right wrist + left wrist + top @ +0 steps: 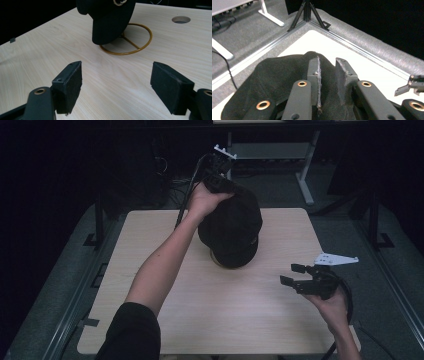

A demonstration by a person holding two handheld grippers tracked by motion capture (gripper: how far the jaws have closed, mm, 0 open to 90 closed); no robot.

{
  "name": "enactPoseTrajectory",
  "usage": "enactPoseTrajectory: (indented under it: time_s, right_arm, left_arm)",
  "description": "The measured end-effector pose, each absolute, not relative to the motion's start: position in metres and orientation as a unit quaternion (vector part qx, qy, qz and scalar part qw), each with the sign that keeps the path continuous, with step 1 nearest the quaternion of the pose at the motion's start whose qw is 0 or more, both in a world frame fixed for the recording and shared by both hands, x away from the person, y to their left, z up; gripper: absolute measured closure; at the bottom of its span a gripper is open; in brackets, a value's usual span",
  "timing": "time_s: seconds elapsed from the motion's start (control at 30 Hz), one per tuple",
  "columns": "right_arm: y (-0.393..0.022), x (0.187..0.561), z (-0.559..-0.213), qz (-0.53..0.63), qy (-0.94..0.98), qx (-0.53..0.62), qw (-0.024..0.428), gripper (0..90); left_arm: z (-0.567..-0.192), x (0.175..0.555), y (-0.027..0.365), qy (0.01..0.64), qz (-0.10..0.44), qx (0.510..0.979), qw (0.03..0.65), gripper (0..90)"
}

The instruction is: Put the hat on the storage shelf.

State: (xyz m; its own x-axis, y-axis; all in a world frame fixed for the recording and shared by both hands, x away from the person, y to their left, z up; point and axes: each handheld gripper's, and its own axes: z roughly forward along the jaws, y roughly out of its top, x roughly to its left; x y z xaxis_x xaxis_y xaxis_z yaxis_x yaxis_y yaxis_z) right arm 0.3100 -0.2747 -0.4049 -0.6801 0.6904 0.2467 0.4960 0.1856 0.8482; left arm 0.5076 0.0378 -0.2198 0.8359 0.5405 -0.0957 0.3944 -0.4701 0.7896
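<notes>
Jaws of the left gripper [327, 72] pinch the black cap [231, 227], brim toward the person; right gripper [116, 86] jaws gape empty.

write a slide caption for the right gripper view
Open right gripper hovers over the light wood table, facing a black cap perched on a gold wire stand.

**Three camera views around one surface**

The high view looks forward and down from the person's side, taking in the whole pale surface [220, 320] from well above. The left gripper view sits close over the black cap [277, 77], facing the surface's far corner at 12 o'clock, with the other gripper [412, 86] at 3 o'clock. The right gripper view rides low, near the wood, facing the cap [110, 20] at 12 o'clock. All three share the cap and the surface.
</notes>
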Motion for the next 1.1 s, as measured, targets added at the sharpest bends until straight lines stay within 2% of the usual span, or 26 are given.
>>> enactPoseTrajectory:
  time_s: [0.33,0.77,1.1]
  right_arm:
    - [-0.273,0.309,-0.41,0.49,0.77,0.394,0.105,23.8]
    - [-0.267,0.309,-0.419,0.477,0.775,0.4,0.106,22.8]
    - [-0.267,0.306,-0.421,0.475,0.774,0.401,0.116,22.8]
  left_arm:
    - [-0.218,0.498,0.055,0.277,0.096,0.85,0.439,71.3]
    - [-0.214,0.485,0.083,0.287,0.105,0.841,0.446,62.9]
    - [-0.225,0.475,0.108,0.302,0.105,0.837,0.444,60.9]
